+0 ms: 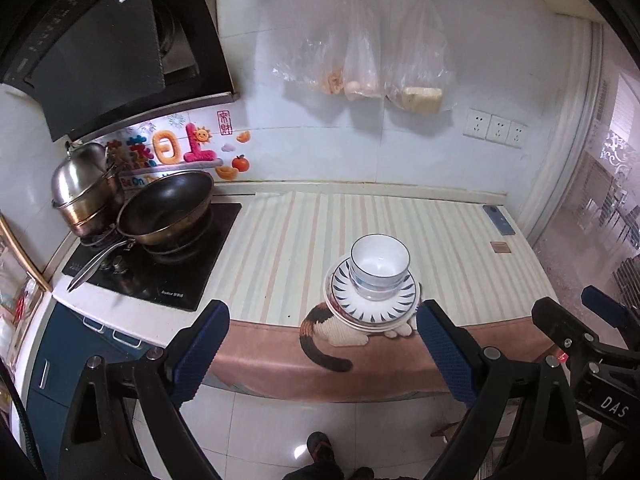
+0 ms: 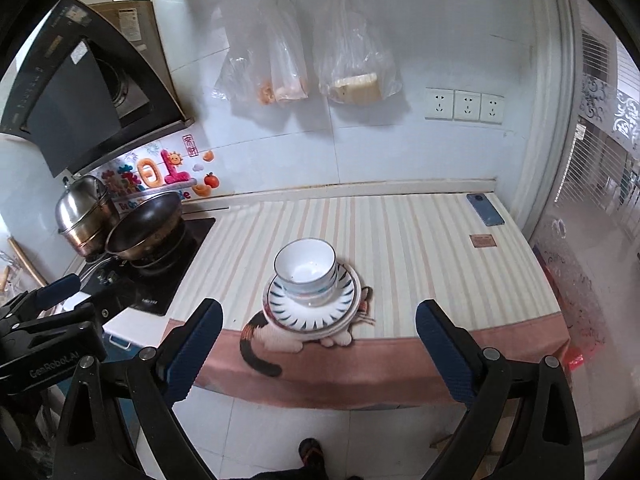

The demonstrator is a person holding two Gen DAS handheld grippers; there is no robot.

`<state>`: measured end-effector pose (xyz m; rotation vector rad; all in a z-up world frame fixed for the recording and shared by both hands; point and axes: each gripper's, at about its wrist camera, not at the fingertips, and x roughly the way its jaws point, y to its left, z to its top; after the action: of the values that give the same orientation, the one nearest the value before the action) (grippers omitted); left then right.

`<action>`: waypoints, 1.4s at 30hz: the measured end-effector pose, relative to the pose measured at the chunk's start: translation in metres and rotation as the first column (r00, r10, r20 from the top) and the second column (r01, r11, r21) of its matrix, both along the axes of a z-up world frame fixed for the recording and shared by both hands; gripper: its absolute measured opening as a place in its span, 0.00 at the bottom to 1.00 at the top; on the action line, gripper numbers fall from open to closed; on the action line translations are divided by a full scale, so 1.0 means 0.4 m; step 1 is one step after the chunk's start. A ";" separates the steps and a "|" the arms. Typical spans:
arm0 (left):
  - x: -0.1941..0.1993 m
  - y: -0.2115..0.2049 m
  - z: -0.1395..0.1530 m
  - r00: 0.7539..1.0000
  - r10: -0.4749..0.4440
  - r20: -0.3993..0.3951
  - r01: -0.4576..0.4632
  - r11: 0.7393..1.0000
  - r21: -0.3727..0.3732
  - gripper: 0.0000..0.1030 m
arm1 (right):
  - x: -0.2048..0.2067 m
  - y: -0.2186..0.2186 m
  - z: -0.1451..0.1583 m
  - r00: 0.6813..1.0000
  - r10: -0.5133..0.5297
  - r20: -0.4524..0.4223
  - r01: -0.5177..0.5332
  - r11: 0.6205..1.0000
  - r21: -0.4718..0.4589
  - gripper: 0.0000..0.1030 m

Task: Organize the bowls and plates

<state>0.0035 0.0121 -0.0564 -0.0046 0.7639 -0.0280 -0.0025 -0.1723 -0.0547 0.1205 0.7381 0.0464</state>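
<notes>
Countertop cloth spreads out ahead of both sets of jaws, and the plates sit stacked near its front edge, dead centre beyond the tips, with the bowls nested on top. Left gripper and right gripper are both spread wide, nothing between them. Looks done to me, so just pull straight back and don't clip that stack.

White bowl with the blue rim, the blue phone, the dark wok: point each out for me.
White blue-rimmed bowl [image 2: 304, 266]: right wrist view, inner wall.
Blue phone [image 2: 485, 209]: right wrist view, its back.
Dark wok [image 1: 170, 206]: left wrist view, inside surface.
</notes>
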 end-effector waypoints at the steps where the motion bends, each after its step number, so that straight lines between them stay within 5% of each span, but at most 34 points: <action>1: -0.017 0.000 0.002 1.000 0.003 0.006 -0.003 1.000 0.001 0.93 | -0.024 -0.004 0.006 1.000 -0.003 0.009 0.003 1.000 -0.004 0.97; 13: -0.122 0.001 0.000 1.000 0.026 0.015 -0.026 1.000 -0.013 0.93 | -0.149 -0.024 0.037 0.999 -0.015 0.048 0.016 1.000 -0.020 0.97; 42: -0.151 0.016 0.001 1.000 0.011 0.024 -0.011 1.000 -0.002 0.93 | -0.172 -0.023 0.013 0.999 -0.045 0.029 0.046 0.999 -0.021 0.97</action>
<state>-0.0570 0.0187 -0.0558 -0.0102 0.7394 -0.0180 -0.0714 -0.1813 -0.0494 0.1156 0.7072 -0.0034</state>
